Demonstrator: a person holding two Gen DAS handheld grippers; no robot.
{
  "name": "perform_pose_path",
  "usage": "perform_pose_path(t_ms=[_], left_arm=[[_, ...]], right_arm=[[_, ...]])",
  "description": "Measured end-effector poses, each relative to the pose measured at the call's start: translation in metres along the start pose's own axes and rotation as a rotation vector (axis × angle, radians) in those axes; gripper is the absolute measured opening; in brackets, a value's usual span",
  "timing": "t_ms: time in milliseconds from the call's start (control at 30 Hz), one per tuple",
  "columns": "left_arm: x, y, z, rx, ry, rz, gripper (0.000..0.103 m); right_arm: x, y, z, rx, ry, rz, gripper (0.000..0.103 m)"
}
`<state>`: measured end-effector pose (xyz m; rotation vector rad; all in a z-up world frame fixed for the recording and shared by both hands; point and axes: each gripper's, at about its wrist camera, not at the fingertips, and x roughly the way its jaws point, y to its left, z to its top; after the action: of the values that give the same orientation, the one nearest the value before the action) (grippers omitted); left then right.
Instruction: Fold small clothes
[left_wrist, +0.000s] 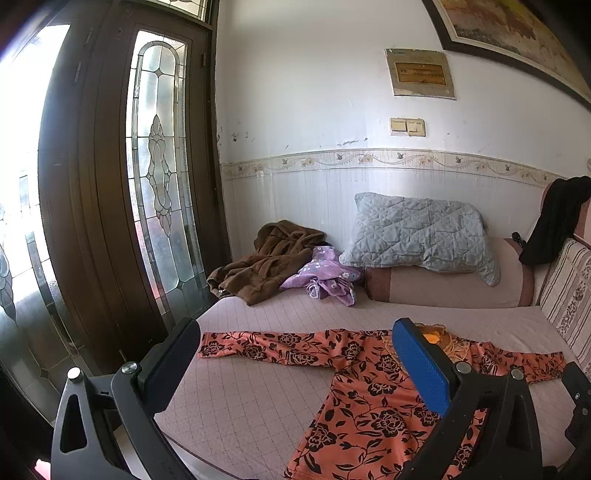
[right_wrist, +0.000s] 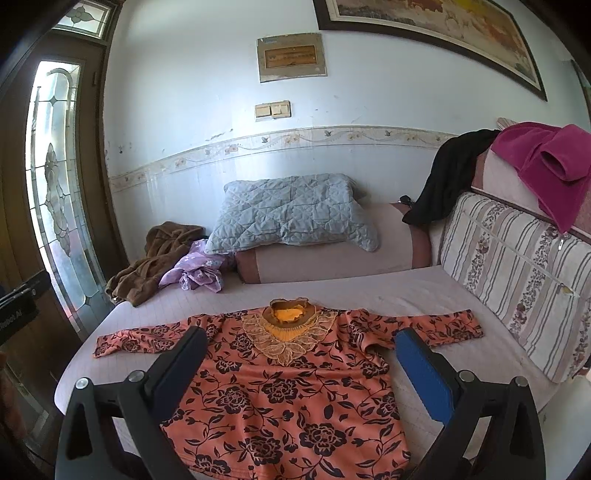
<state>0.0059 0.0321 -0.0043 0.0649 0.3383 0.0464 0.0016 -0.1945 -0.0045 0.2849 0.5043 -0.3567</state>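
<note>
On the bed (right_wrist: 424, 291), w/ the grey pillow (right_wrist: 291, 214) as ref point: orange floral top (right_wrist: 295, 391) lies flat, front up, well this side of the pillow, both sleeves spread out sideways, lace collar end pointing toward the pillow, hem toward the cameras.

Right tool (right_wrist: 301, 354): jaws wide apart, nothing gripped. Hangs above the top's torso, not touching fabric as far as the view shows. Dark finger sits over the top's left chest/sleeve root, blue-padded finger (right_wrist: 424, 373) over the right armpit area; collar shows btwn the two fingers, further toward the pillow.

Left tool (left_wrist: 295, 350): also wide open, empty. Left-wrist view has the orange floral top (left_wrist: 369, 398) mostly btwn the fingers & to the right; the left sleeve stretches across the gap, its cuff just beside the dark finger (left_wrist: 170, 354) tip. Blue pad hides part of the collar. Contact w/ cloth: can't tell, looks held above.

Other stuff: brown garment (right_wrist: 155, 254) & purple floral cloth (right_wrist: 195, 273) heaped just left of the pillow, at the bed's far edge. Pillow rests on a pink bolster (right_wrist: 332, 262). Black cloth (right_wrist: 447, 173) draped right of the pillow, magenta garment (right_wrist: 546, 162) further right on the backrest, striped cushion (right_wrist: 517, 280) below it. Stained-glass door (right_wrist: 55, 192) well left of the pillow.
</note>
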Motion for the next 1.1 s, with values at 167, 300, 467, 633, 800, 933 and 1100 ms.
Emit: perform_pose_path(t_ms=[167,300,467,633,800,933,1100], left_arm=[[0.000,0.001,0.000,0.002,0.005,0.003,0.103],[0.002,0.000,0.001,0.000,0.012,0.005,0.103],[0.005,-0.002,0.001,0.004,0.019,0.009,0.103],[0.008,-0.002,0.000,0.007,0.027,0.010,0.103],[0.008,-0.002,-0.002,0.006,0.027,0.011,0.103],[0.008,-0.002,-0.003,0.006,0.028,0.010,0.103],[0.009,-0.002,-0.005,0.008,0.030,0.009,0.103]], right_arm=[[0.001,0.002,0.001,0.002,0.004,0.004,0.103],[0.004,0.004,0.000,-0.001,0.012,0.011,0.103],[0.005,0.004,-0.001,0.002,0.015,0.013,0.103],[0.007,0.003,-0.002,0.002,0.018,0.013,0.103],[0.009,0.003,-0.004,-0.001,0.023,0.015,0.103],[0.010,0.005,-0.004,0.000,0.027,0.017,0.103],[0.011,0.005,-0.004,0.000,0.028,0.018,0.103]])
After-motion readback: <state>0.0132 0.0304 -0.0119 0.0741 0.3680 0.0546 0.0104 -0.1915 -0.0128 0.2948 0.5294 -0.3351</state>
